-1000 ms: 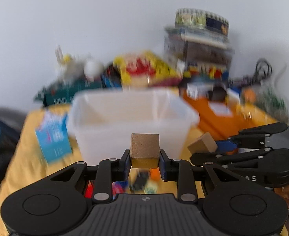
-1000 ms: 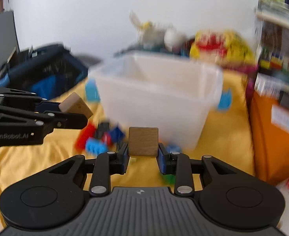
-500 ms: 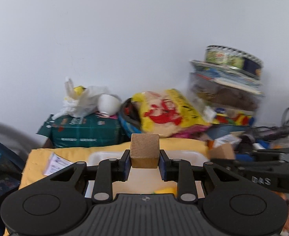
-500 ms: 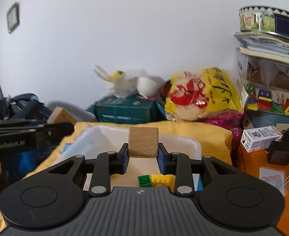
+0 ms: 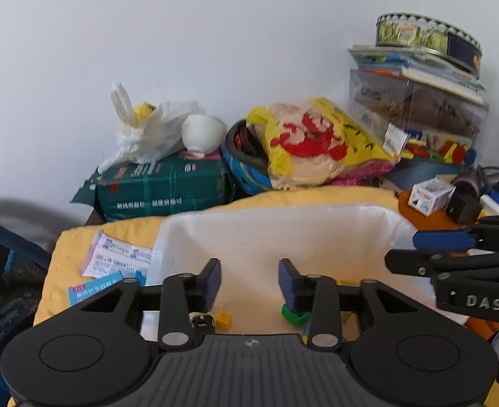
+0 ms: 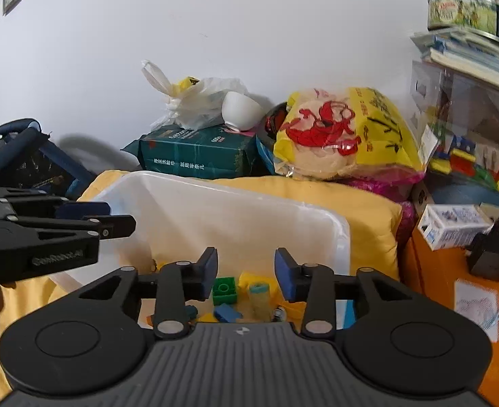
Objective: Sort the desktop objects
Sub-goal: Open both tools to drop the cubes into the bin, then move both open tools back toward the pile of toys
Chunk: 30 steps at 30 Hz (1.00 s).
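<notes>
Both grippers hang over the white plastic bin (image 5: pixel 283 217) (image 6: pixel 236 196) on the yellow cloth. My left gripper (image 5: pixel 249 283) has its jaws opening, with nothing between the blue pads. My right gripper (image 6: pixel 244 273) also has opening jaws and holds nothing. Inside the bin lie several small toy pieces: a green brick (image 6: pixel 224 290), a yellow piece (image 5: pixel 223 320), a green piece (image 5: pixel 295 315), a blue piece (image 6: pixel 227 312). The wooden cubes are out of sight. The right gripper (image 5: pixel 453 254) shows from the side in the left wrist view, and the left gripper (image 6: pixel 63 227) in the right wrist view.
Behind the bin sit a dark green package (image 5: pixel 164 186), a white bag and bowl (image 5: pixel 202 132), a yellow-red bag (image 5: pixel 317 142) and a stack of boxes topped by a round tin (image 5: pixel 425 37). Paper packets (image 5: pixel 114 261) lie left of the bin. An orange surface (image 6: pixel 453 271) with small boxes is on the right.
Both grippers held a wooden cube over the bin half a second ago; now both jaws stand apart and the cubes are gone from between them. Both hands moved forward from in front of the bin.
</notes>
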Tool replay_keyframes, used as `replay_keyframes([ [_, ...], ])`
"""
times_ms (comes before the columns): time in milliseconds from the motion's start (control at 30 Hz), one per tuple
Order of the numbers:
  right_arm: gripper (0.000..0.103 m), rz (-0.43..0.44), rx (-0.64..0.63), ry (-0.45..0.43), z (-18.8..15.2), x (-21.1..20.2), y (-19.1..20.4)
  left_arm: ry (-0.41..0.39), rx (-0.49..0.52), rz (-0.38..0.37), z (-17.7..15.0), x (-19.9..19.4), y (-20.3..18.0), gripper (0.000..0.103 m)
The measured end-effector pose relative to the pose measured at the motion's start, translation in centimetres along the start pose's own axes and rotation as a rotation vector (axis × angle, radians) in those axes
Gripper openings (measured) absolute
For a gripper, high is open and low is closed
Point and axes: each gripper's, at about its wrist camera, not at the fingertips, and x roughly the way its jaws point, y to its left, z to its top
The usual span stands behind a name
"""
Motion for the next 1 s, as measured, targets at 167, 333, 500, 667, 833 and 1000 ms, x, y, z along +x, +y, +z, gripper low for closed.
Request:
replay_keyframes([
  [167, 0.046, 0.027, -0.006, -0.029, 0.1, -1.3, 0.4, -0.055, -0.013, -0.022, 0.6, -3.3, -0.2, 0.046],
  [333, 0.051, 0.055, -0.005, -0.075, -0.5, -3.8, 1.5, -0.1, -0.008, -0.049, -0.7, -7.2, -0.8, 0.057],
  [500, 0.056, 0.093, -0.01, -0.088, -2.0, -6.1, 2.8, -0.036, -0.028, -0.045, -4.9, -9.4, -0.9, 0.057],
  [667, 0.061, 0.114, 0.009, -0.03, -4.6, -6.6, 3.7, 0.071, -0.046, -0.046, -9.8, -9.7, -1.2, 0.057],
  [833, 0.061, 0.119, 0.027, 0.055, -7.6, -5.8, 4.1, 0.165, -0.036, -0.043, -13.9, -9.5, -1.7, 0.057],
  [1000, 0.061, 0.106, 0.002, 0.111, -9.7, -5.7, 4.4, 0.219, -0.024, -0.049, -16.2, -9.4, -2.0, 0.057],
])
